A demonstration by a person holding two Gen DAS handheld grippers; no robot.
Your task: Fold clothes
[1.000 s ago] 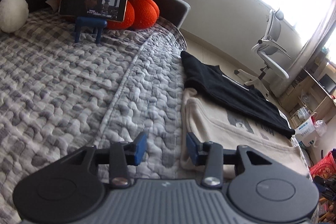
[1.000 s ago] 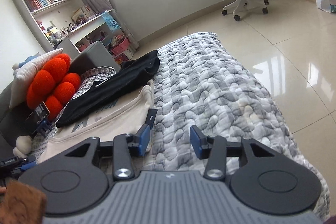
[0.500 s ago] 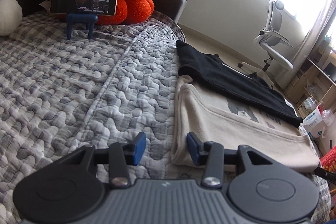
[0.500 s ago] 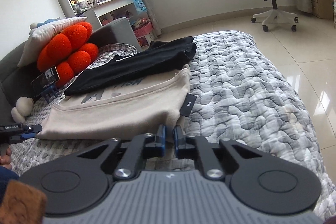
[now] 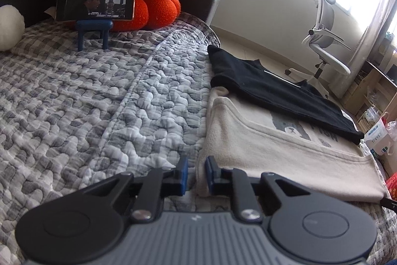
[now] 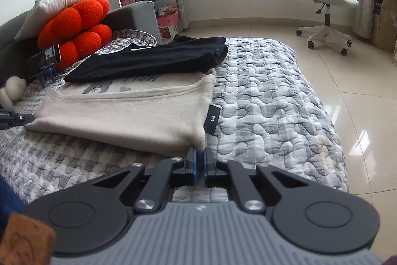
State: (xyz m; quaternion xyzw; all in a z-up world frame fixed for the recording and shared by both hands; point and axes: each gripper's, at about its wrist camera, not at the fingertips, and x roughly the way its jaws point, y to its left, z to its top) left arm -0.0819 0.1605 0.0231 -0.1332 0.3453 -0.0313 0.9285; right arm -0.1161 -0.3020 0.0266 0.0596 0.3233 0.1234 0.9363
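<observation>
You are reading "140" on the black tag (image 6: 212,119) of the beige garment (image 6: 129,113) lying on the quilt (image 6: 268,101), while your right gripper (image 6: 199,169) is pinching its near corner and your left gripper (image 5: 196,174) is closing around its opposite corner.

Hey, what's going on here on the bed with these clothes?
A person is folding clothes with a handheld gripper in each hand. A beige shirt lies on the quilted bedspread with a black garment across its far part. The right gripper is shut on the shirt's near corner. The left gripper is closing on the opposite near corner, with the fabric edge between its jaws.
</observation>
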